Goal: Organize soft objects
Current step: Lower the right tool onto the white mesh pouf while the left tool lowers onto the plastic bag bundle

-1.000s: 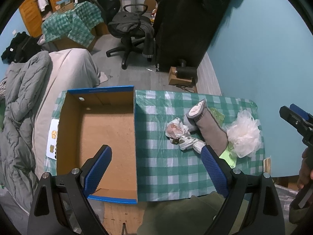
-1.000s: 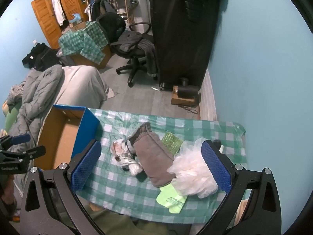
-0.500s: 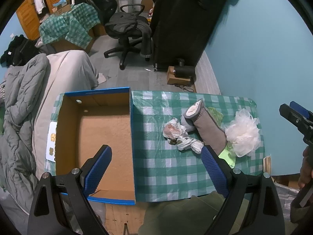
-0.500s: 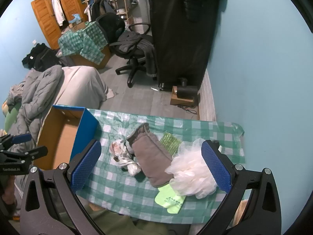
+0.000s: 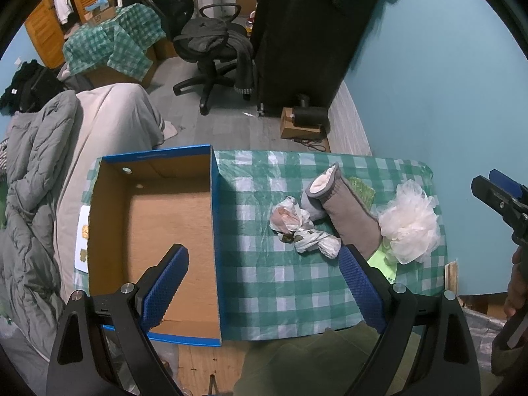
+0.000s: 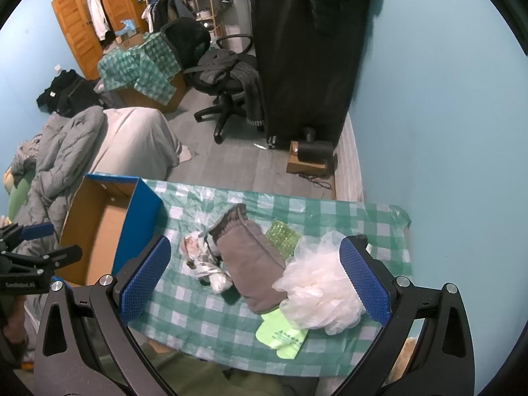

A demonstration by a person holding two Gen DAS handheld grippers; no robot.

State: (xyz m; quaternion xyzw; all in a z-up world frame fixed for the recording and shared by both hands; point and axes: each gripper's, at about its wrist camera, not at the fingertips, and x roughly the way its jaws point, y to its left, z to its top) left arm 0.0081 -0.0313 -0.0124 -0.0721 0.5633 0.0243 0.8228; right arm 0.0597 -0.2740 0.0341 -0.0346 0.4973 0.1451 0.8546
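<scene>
The left gripper (image 5: pixel 262 275) hangs with its blue-padded fingers spread wide and nothing between them, above the near right wall of the cardboard box (image 5: pixel 216 231). That box, blue outside and brown inside, sits open at the left end of the green checked tablecloth (image 5: pixel 280 283); its long axis runs from the near edge of the table toward the far edge.

To the right of the box, with a stretch of bare cloth between, lies a crumpled plastic bag (image 5: pixel 297 227) bunched into a white and pinkish wad. Touching its right side is the grey sock (image 5: pixel 346 211), the longest of the soft things. Its long axis runs diagonally: the open cuff with pale lining points toward the far left, in the direction of the box's far corner, and the other end points toward the near right. A textured green pad (image 6: pixel 282 236) peeks out from under the sock's far side, and a flat lime-green packet (image 6: pixel 282 335) lies under its near end. Furthest from the box, against the sock's right side, sits the pale mesh bath pouf (image 5: pixel 409 221).

The right gripper (image 6: pixel 255 279) is also wide apart and holds nothing, raised over the sock and pouf.
</scene>
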